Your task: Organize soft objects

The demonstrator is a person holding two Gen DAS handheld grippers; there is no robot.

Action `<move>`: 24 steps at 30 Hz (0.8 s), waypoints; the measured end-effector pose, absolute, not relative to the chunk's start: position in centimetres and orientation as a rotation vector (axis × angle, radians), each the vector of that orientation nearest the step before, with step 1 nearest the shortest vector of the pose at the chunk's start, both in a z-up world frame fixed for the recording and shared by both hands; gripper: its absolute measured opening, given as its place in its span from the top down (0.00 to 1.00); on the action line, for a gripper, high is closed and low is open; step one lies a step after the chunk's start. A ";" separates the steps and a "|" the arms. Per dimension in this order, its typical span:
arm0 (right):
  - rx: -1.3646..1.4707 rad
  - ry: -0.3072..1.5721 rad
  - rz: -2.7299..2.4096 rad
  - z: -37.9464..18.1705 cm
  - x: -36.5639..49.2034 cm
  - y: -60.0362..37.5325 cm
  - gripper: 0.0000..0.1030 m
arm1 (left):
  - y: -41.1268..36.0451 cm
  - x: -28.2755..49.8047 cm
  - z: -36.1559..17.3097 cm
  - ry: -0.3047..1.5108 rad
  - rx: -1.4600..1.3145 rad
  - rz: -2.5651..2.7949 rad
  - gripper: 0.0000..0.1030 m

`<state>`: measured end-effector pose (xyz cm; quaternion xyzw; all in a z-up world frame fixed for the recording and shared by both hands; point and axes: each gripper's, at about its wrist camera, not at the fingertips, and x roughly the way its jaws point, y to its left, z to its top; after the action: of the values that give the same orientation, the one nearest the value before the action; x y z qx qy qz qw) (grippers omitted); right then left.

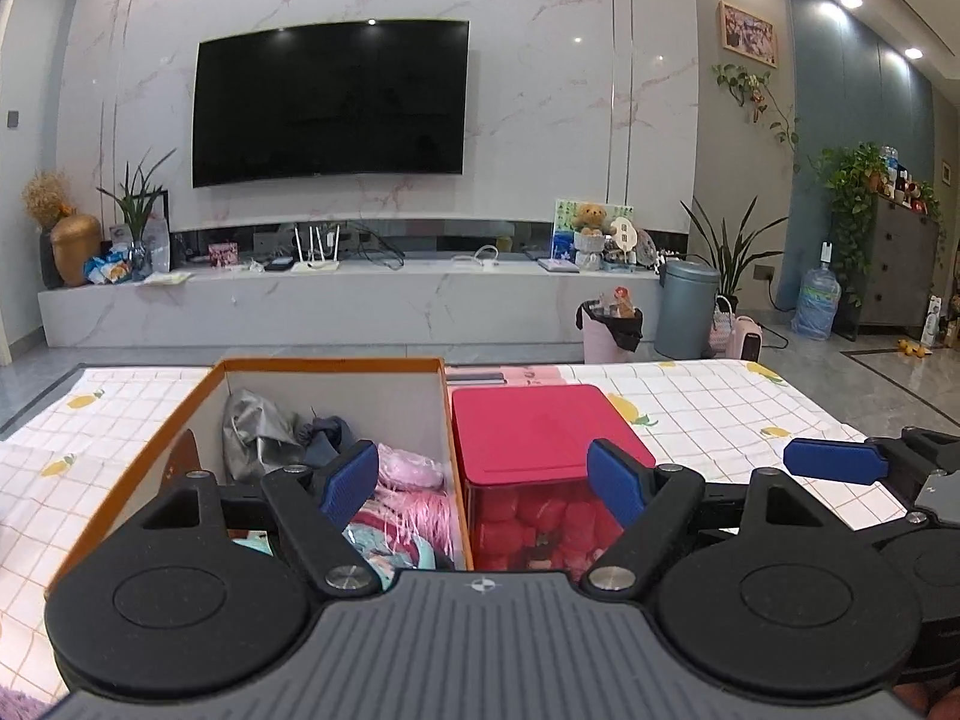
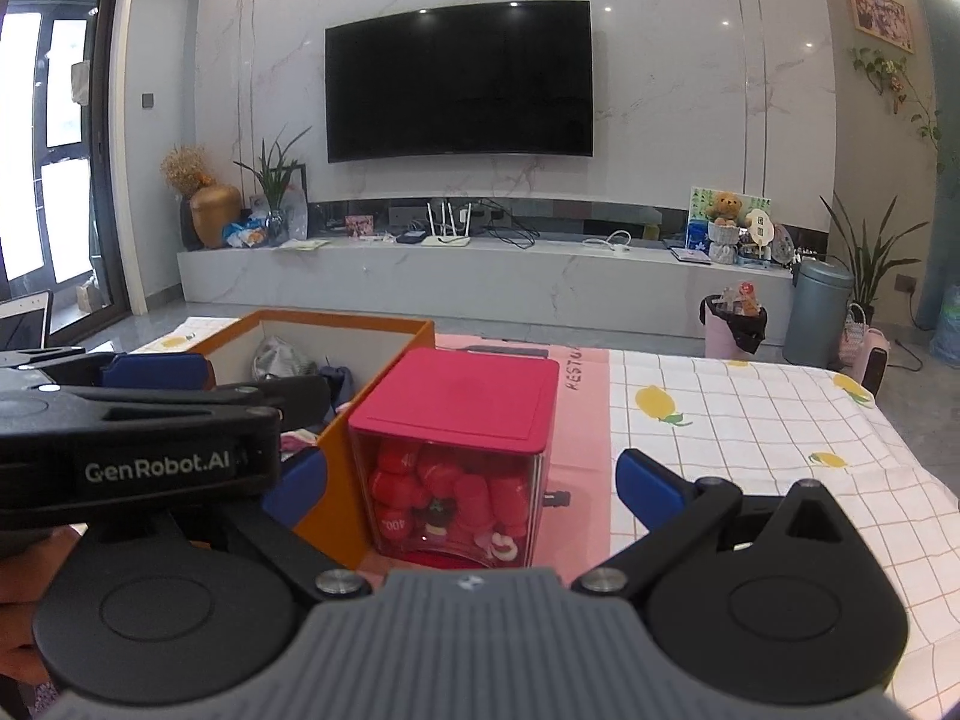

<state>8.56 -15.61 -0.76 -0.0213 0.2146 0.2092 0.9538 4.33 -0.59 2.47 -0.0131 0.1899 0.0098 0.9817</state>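
**Soft fabric items in the orange-rimmed box; both grippers spread wide and empty**

The soft fabric items (image 1: 384, 480), a crumpled grey piece, a dark blue piece, pale pink cloth and a pink fringed textile, lie heaped inside the open orange-rimmed cardboard box with white inner walls (image 1: 327, 366).

Surroundings, taken from that box: touching or just beside its right wall stands a clear plastic cube container with a red lid (image 1: 540, 420), filled with red rounded soft pieces. It is shut and sits directly ahead of the right gripper (image 2: 474, 483), between that gripper's blue pads. The box's orange right wall stands between the right gripper and the fabric heap.

The left gripper (image 1: 483, 483) hovers at the near edge of the box with its jaws wide apart and nothing between them. Its left blue pad (image 1: 350, 476) sits over the pink cloth inside the box; its right pad is over the red lid. The right gripper is likewise wide open and holds nothing. The two tools are close together, each showing at the edge of the other's view.

Both containers rest on a white checked cloth with a lemon print (image 2: 750, 414); a pink printed sheet lies under the red-lidded container. Behind the box: a marble wall, a black wall-mounted television (image 1: 330, 105), a long marble console, plants and bins.
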 end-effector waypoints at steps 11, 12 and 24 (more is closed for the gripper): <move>-0.011 0.491 0.425 -1.3 9.0 -16.0 0.03 | -1.0 4.5 1.8 0.429 -0.051 0.012 0.10; -0.012 0.490 0.424 -1.4 8.9 -16.0 0.03 | -1.0 4.4 1.8 0.428 -0.049 0.012 0.10; -0.024 0.495 0.420 -1.2 8.8 -15.9 0.03 | -1.0 4.3 1.8 0.426 -0.039 0.011 0.10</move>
<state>8.81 -15.88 -1.25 -0.0120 0.2433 0.2064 0.9477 4.32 -1.05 1.81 -0.0195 0.2115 0.0052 0.9772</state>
